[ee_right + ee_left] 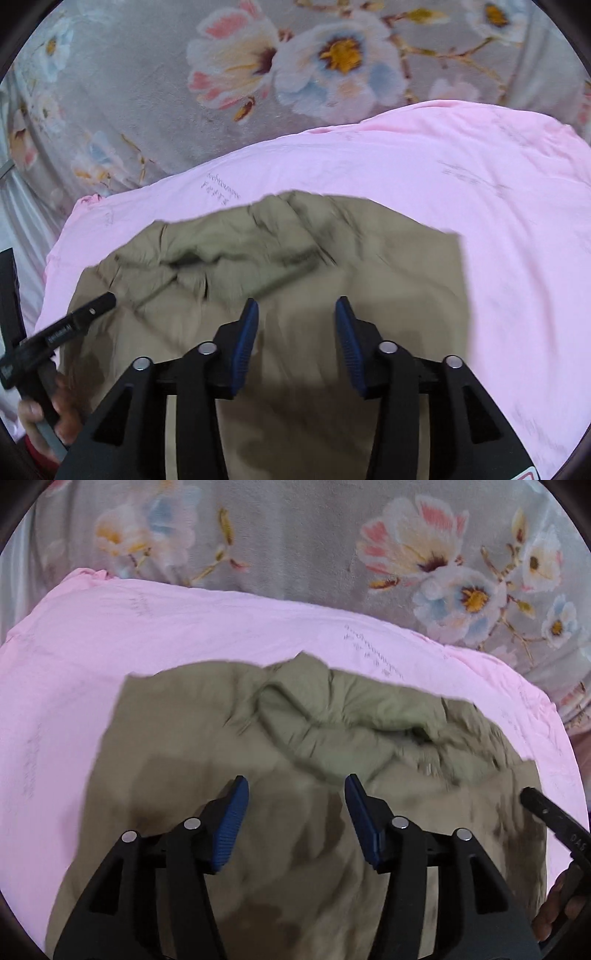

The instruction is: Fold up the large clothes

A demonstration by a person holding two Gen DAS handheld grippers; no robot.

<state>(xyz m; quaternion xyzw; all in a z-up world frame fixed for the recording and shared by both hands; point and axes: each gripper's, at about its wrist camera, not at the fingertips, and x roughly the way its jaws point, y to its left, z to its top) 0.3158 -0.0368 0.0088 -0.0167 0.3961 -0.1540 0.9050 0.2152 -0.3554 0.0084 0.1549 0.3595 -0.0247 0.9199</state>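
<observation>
Olive-green garment [295, 775] spread on pink sheet [110, 646], rumpled along far edge, flatter toward cameras. Pink sheet lying on grey floral blanket [295, 546], blanket showing beyond garment's far side. Left gripper [295, 823] poised over near part of garment, blue pads [231, 823] spread apart, nothing between them, only cloth below. Right gripper [295, 339] likewise over near part of garment, pads [243, 343] parted, pinching nothing. From left wrist view, right gripper's black tip over garment's right edge, hand [557, 908] behind it. From right wrist view, left hand [48, 417] at garment's left edge. Motion blur across folds.
</observation>
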